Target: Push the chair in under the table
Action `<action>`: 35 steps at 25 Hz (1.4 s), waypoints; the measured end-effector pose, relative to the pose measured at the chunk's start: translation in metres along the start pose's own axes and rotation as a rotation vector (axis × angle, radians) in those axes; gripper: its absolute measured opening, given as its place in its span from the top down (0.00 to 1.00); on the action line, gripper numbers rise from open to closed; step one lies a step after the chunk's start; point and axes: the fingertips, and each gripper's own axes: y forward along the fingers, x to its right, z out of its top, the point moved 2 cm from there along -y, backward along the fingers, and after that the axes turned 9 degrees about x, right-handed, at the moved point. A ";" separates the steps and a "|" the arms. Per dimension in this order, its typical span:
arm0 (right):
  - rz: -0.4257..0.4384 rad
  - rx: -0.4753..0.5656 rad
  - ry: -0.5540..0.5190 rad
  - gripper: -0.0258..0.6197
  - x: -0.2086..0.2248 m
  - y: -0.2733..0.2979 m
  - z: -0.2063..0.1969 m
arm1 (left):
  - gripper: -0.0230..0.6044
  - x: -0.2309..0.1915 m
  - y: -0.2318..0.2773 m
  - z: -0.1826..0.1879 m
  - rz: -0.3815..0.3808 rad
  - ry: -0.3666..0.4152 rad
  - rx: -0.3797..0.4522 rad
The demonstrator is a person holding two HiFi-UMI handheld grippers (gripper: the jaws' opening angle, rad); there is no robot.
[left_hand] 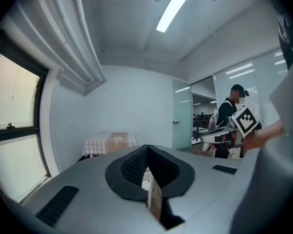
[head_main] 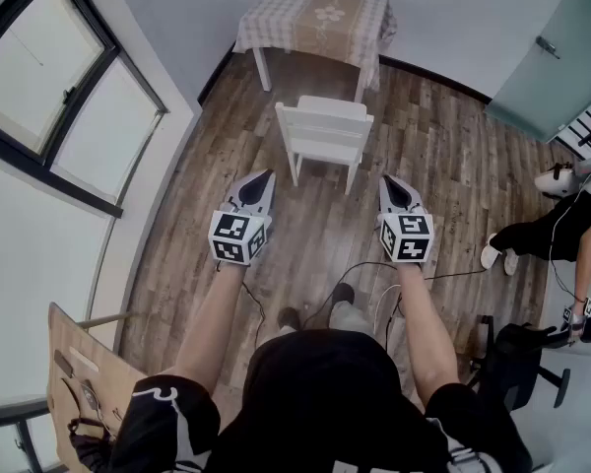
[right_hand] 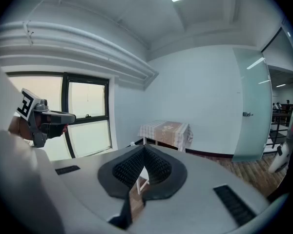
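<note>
Facing the white chair (slat-backed), left tongs and right tongs are each pressed together.

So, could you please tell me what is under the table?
Only its white legs and wood floor show beneath the table; the chair stands apart in front. The checked cloth covers the rest.

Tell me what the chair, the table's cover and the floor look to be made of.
Chair: likely white-painted wood, matte, with a slatted back.
Table cover: checked cloth that drapes in folds over the edges.
Floor: wood-grain planks in mixed browns, either real wood or laminate.
</note>
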 end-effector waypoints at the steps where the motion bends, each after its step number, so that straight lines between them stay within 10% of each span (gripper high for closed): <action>1: 0.003 -0.001 0.001 0.94 0.004 -0.001 -0.001 | 0.93 0.003 0.002 -0.001 0.004 -0.001 -0.003; 20: 0.100 0.005 -0.029 0.94 0.113 0.049 -0.016 | 0.93 0.050 0.087 -0.020 0.140 0.024 -0.040; 35: 0.106 -0.039 -0.015 0.94 0.131 0.117 -0.030 | 0.93 0.000 0.146 -0.049 0.153 -0.005 -0.093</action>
